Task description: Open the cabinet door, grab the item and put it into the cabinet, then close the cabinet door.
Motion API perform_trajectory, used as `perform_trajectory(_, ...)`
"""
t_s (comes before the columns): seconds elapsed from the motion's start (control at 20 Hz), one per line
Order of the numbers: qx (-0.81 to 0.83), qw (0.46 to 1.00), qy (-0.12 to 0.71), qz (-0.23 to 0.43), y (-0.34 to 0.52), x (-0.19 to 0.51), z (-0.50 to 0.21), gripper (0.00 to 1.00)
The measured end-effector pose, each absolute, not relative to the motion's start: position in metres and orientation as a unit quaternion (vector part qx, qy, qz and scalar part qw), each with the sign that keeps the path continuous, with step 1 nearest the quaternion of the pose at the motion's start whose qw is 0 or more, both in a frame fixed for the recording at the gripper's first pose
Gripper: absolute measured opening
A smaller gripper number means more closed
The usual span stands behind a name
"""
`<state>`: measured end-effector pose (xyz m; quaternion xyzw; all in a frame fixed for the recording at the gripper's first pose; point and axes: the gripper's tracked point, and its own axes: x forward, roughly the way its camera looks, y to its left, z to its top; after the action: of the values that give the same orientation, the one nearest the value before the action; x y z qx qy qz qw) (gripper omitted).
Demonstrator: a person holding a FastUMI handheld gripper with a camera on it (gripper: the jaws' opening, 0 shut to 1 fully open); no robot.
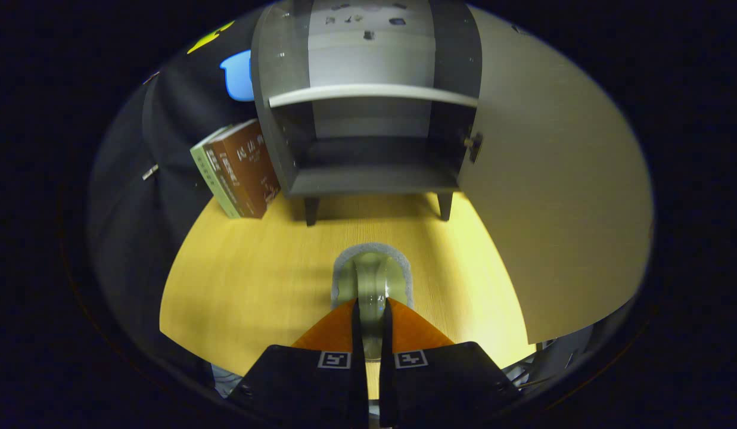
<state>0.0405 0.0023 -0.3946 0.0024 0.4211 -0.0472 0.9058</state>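
Gripper (pixel 369 313) jaws nearly closed, pinching a clear glass cup (pixel 371 280) by its rim — above the table (pixel 237 280). Open cabinet (pixel 368 149) lies straight ahead, door (pixel 553 196) swung right.

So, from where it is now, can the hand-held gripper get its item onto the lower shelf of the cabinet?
Probably yes. The hand-held gripper is shut on the glass item. The cabinet door stands swung open to the side, and bare table lies ahead up to the lower shelf, which looks empty.
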Motion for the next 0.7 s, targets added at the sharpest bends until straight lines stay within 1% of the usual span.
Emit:
perform_trajectory(0.3, -0.005, 0.938, 0.335, -0.085, 0.028, 0.072, -0.314, 0.12)
perform_trajectory(0.55, -0.006, 0.958, 0.276, -0.079, 0.033, 0.122, -0.258, 0.12)
perform_trajectory(0.7, -0.024, 0.970, 0.237, -0.059, 0.028, 0.163, -0.225, 0.12)
